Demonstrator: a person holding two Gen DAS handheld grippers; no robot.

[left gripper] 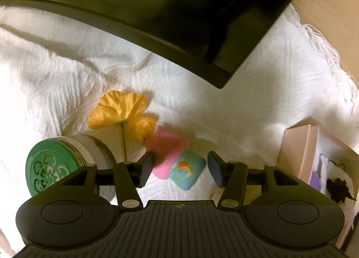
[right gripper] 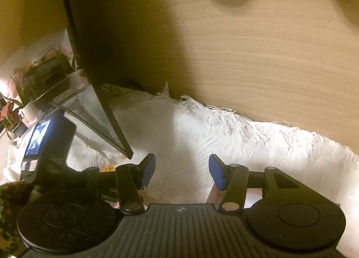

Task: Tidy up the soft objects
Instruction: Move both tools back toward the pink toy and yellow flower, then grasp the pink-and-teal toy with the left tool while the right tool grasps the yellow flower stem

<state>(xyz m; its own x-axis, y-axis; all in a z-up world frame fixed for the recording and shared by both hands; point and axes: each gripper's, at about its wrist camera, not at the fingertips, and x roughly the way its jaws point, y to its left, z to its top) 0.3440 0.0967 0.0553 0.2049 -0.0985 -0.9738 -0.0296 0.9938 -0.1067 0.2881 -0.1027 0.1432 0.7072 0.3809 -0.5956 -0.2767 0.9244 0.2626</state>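
From where I sit, the pink toy (left gripper: 165, 152) is blurred; its shape I cannot make out. It touches a blue cushion-like block (left gripper: 187, 169) bearing an orange mark, both on the white textured cloth (left gripper: 67, 78). Left hand-held gripper (left gripper: 179, 169): jaws apart, straddling the toy, pads not pressing. Beside the toy: a yellow fabric flower (left gripper: 122, 114) and a round green embossed tin (left gripper: 50, 168), partly hidden by the gripper. A pink box (left gripper: 298, 152), cut off, lies well apart from the toy. Right hand-held gripper (right gripper: 181, 171): jaws apart, empty, over the fringed cloth (right gripper: 224, 134).
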